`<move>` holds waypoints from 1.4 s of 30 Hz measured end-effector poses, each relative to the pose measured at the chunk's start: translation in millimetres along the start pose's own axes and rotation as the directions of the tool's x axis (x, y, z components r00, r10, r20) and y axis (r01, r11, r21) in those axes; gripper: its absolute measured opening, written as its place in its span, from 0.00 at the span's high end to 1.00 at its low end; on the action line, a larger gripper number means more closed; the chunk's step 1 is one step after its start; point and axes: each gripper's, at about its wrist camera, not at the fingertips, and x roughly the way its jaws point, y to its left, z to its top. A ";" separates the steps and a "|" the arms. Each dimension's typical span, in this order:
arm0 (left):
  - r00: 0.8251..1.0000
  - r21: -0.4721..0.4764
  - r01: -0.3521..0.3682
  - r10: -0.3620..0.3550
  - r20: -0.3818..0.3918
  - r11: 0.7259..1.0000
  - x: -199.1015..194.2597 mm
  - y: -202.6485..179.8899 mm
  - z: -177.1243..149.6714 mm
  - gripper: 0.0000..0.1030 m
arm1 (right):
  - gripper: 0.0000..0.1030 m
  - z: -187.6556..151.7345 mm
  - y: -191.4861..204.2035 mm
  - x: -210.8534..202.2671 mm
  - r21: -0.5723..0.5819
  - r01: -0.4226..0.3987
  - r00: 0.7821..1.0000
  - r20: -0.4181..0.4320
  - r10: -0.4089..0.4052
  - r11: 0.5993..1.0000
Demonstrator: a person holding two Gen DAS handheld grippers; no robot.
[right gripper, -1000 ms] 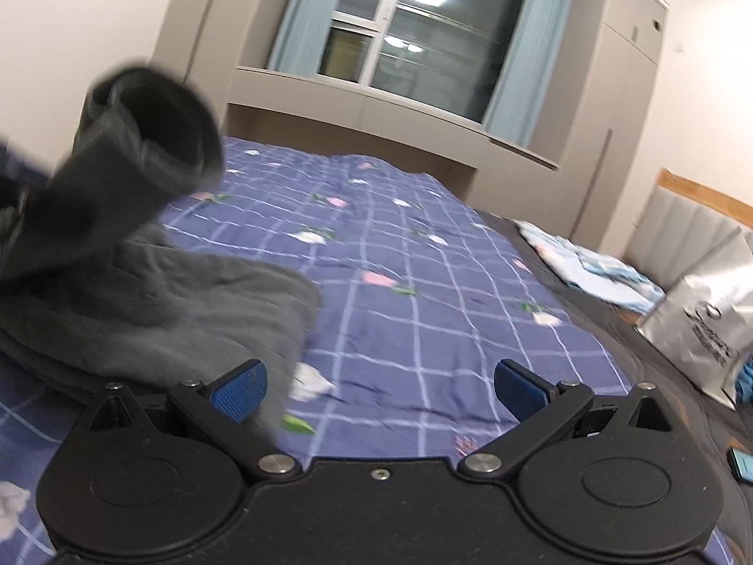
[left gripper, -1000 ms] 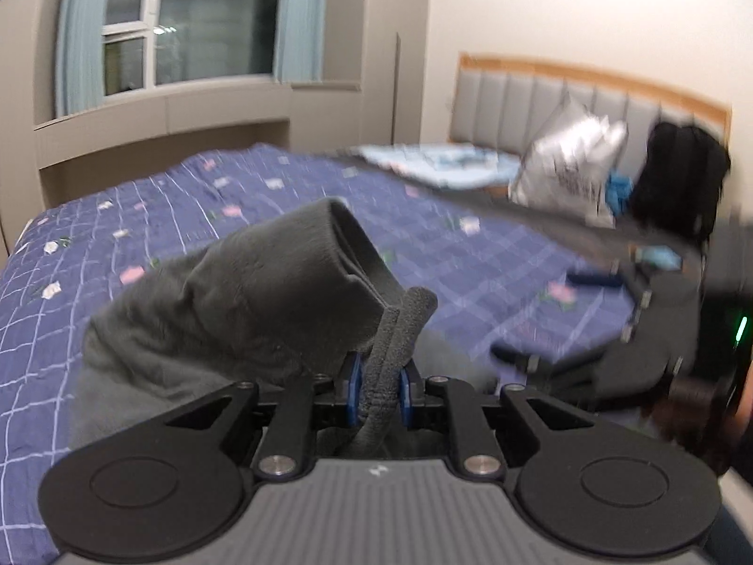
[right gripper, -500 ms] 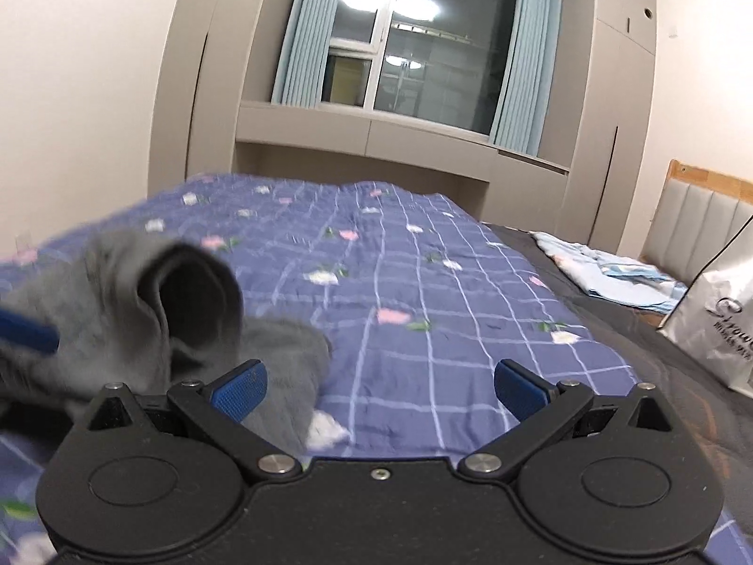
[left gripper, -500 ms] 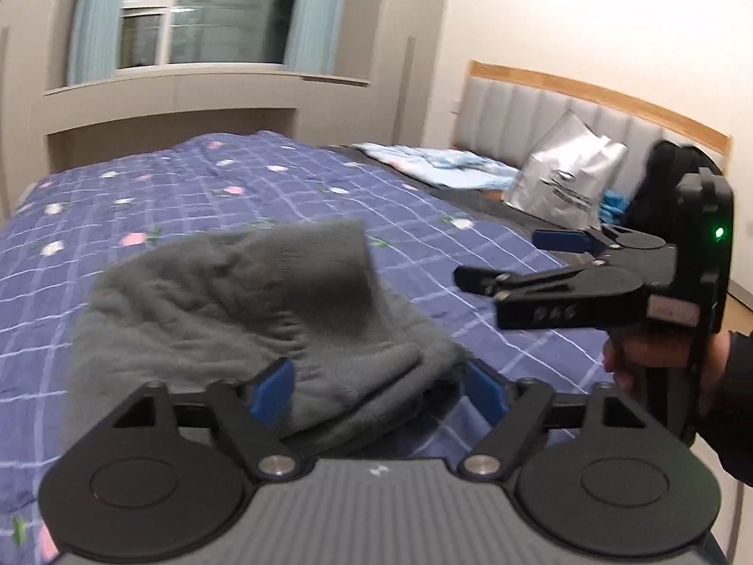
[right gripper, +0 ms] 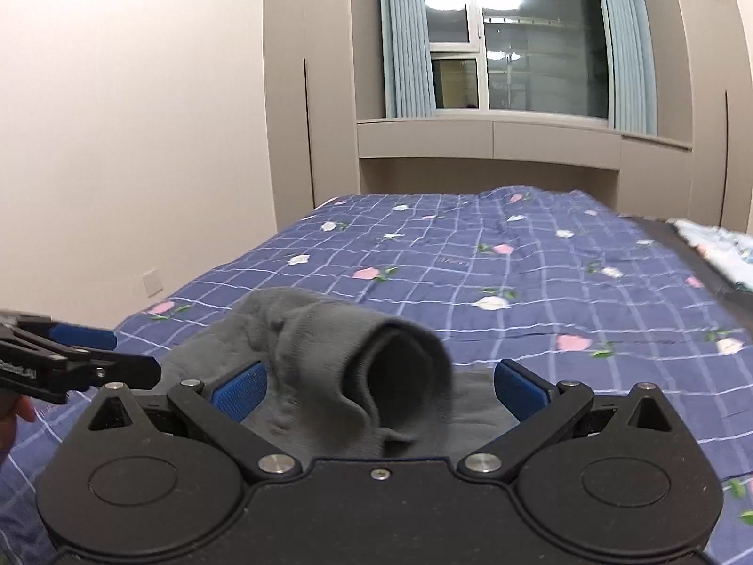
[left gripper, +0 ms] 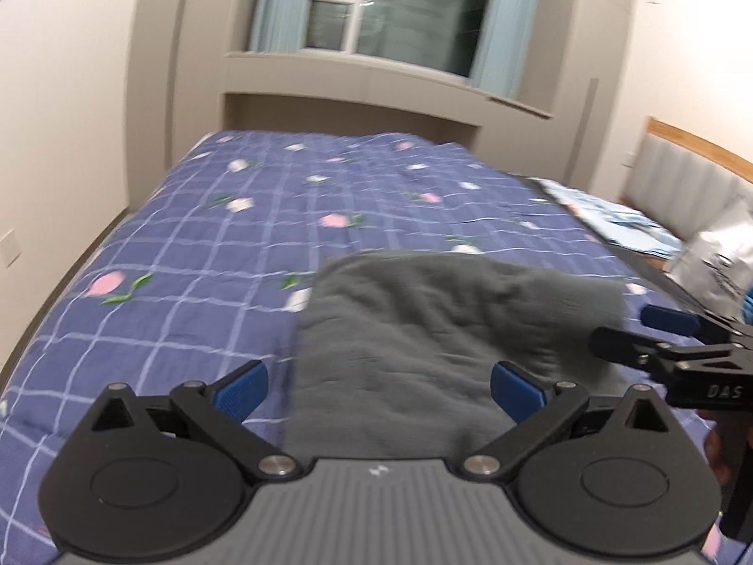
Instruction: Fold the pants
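Pants [left gripper: 423, 329], folded in a gray bundle, lie on the checked bedspread [left gripper: 188, 245] between two released tongs: left gripper [left gripper: 376, 391] opening wider, right gripper [right gripper: 376, 388] spread. One cuff [right gripper: 400, 372] stands up and may well spring the fold open.

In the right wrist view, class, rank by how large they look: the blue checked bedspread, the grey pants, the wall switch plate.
1. blue checked bedspread
2. grey pants, though nearness to the camera enlarges them
3. wall switch plate, clearly smallest

Bed [right gripper: 541, 282]: purple checked quilt; grey pants [left gripper: 423, 329] bunched on it.
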 end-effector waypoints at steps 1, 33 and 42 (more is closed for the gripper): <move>1.000 -0.008 -0.018 0.018 -0.012 1.000 2.4 4.0 0.8 0.00 | 0.00 1.4 0.5 5.2 0.019 0.007 1.000 -0.009 -0.007 1.000; 0.992 -0.036 -0.076 0.072 -0.107 0.996 17.4 15.1 -16.4 0.00 | 0.61 -11.0 -15.9 13.9 0.279 -0.008 0.997 -0.068 0.028 0.960; 0.994 -0.040 -0.065 0.061 -0.094 0.997 12.2 15.1 -11.3 0.00 | 0.96 -15.5 -20.3 1.3 0.323 0.020 0.999 -0.048 -0.005 0.946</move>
